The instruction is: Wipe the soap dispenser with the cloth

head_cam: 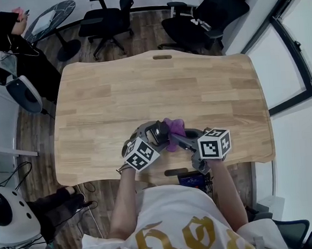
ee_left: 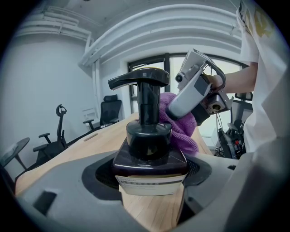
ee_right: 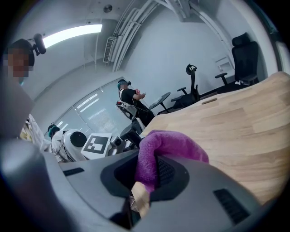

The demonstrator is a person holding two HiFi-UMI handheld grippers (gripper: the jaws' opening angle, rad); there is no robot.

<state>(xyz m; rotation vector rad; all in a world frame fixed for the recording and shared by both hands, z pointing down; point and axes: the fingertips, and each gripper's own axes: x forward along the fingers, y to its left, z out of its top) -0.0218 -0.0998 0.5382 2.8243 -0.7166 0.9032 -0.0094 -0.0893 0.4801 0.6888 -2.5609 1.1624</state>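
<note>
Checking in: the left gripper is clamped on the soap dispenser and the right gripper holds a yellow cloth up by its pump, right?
Not quite. The cloth is purple, not yellow, as the right gripper view shows. The rest stands: the left gripper is shut on the soap dispenser, and the right gripper holds the cloth by its pump.

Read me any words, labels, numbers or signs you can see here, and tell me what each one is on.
No text here can be quoted with confidence.
Label on the soap dispenser: lines of small print, too blurred to read.
Shirt: large gold letters, partly cut off at the picture's edge, not readable as a word.
Marker cubes: black-and-white square patterns only, no letters or numbers.
</note>
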